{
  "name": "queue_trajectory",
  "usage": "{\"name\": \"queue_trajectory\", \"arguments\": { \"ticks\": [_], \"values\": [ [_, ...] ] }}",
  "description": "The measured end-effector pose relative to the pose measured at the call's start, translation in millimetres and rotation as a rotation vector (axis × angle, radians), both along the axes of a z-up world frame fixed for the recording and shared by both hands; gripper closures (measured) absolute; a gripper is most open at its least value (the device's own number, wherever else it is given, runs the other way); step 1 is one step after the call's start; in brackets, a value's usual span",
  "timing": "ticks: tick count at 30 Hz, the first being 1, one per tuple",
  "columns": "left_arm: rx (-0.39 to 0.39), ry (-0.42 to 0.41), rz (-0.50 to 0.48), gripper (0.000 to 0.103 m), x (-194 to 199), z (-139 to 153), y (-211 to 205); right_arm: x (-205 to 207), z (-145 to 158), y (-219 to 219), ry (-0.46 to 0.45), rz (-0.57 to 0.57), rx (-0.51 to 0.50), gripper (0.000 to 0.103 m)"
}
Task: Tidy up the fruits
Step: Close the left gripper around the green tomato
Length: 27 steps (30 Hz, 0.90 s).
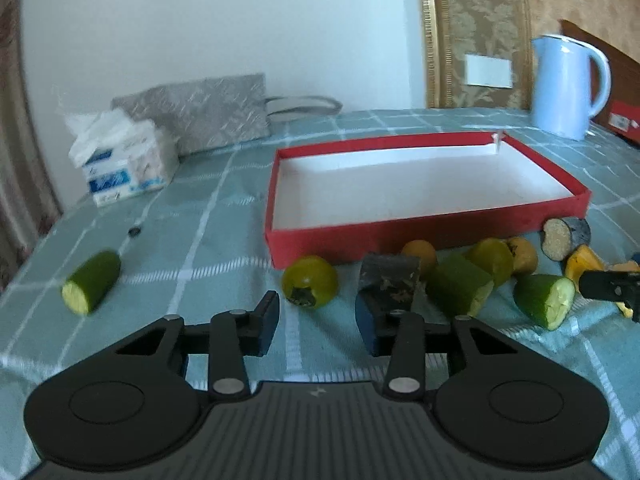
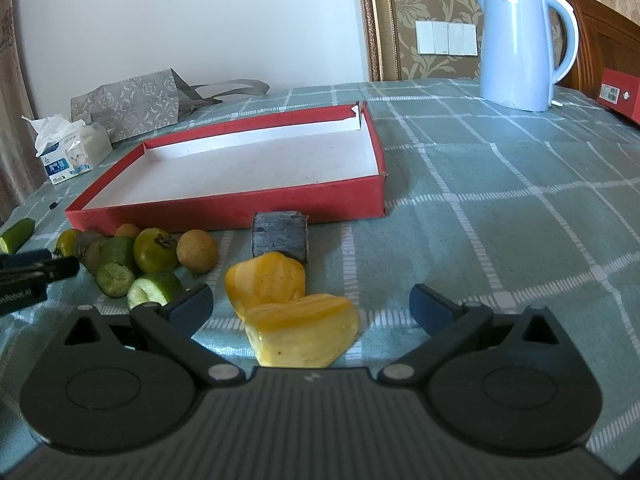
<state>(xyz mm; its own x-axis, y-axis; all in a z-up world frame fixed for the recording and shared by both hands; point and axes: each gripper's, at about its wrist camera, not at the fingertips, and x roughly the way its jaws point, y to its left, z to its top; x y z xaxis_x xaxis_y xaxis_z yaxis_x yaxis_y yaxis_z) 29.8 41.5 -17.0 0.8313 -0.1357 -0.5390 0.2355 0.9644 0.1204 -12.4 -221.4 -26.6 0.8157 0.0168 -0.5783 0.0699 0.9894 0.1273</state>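
Pick-up step. Right claw (image 2: 310,304) spread wide, yellow fruit piece (image 2: 302,334) between fingers: next squeeze, lift into red box (image 2: 224,208) ahead. Left claw (image 1: 318,320) apart, empty.

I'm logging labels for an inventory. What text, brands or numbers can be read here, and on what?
Nothing can be read for certain.
Tissue pack: blue print, too small.
Left gripper body: white lettering, cut off and blurred.
Red box behind the kettle: white barcode sticker, too small.
Wall switch plate: tiny mark, illegible.
Red tray: no print.
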Motion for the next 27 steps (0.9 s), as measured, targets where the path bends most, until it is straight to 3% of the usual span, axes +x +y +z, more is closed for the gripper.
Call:
{"name": "queue_trajectory", "arguments": {
  "ticks": [6,13,17,23,27],
  "values": [
    [0.084,-0.028,-0.065,0.059,8,1,-4,0,0,0,0.0,0.0,0.002,0.0],
    [0.053,0.035,-0.067,0.06,26,-6,1,0,0,1,0.0,-0.001,0.002,0.0],
    [0.002,0.057,-0.066,0.07,30,-5,4,-3,0,-6,-0.011,0.013,0.032,0.0],
    [0.007,0.032,-0.048,0.071,26,-8,1,-26,3,-30,-0.069,0.022,0.038,0.0],
    [-0.034,0.038,-0.027,0.071,20,-7,8,-34,4,-46,-0.085,0.039,0.076,0.0]
  ]
}}
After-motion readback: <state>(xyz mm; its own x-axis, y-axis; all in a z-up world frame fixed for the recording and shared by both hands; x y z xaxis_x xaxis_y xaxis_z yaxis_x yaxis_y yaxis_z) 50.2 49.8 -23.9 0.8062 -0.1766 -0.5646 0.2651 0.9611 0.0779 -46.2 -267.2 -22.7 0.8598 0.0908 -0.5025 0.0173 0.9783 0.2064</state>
